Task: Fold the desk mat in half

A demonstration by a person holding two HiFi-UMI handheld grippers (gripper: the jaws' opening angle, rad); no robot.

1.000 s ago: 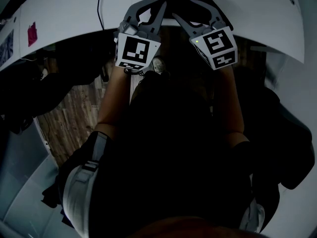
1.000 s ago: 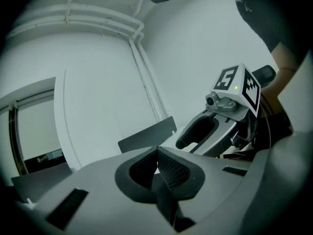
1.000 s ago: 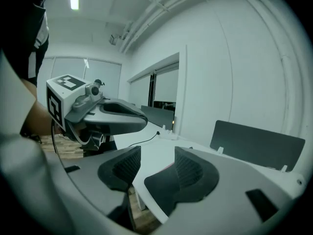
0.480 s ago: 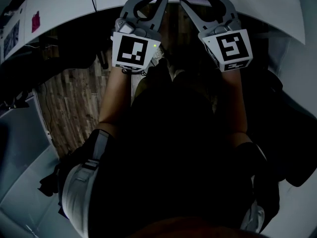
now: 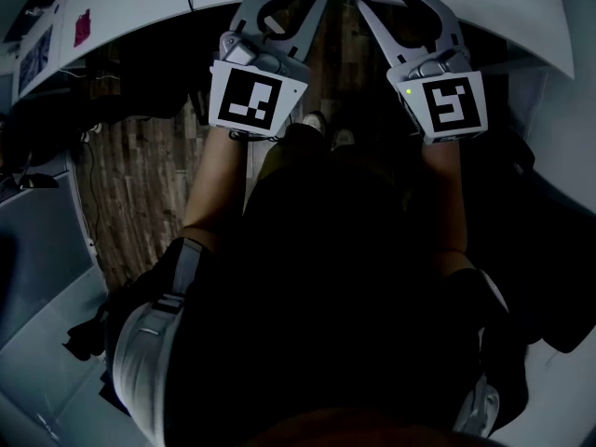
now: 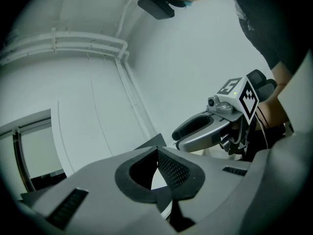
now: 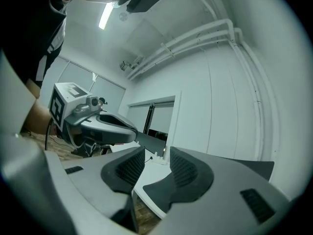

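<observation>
Approach looks like the step in hand: both grippers point level at the near edge of the white table [image 5: 130,21], side by side, and no fold has begun. The left gripper [image 6: 157,152] has its jaws drawn together at the tips, with nothing visible between them. The right gripper [image 7: 156,155] has jaws that have just been closing but stand apart, and only the table top shows through the gap. The desk mat [image 7: 149,142] appears as a dark strip lying flat on the table, beyond both sets of tips. Next, I judge, each gripper needs open jaws set around the mat's near edge.
</observation>
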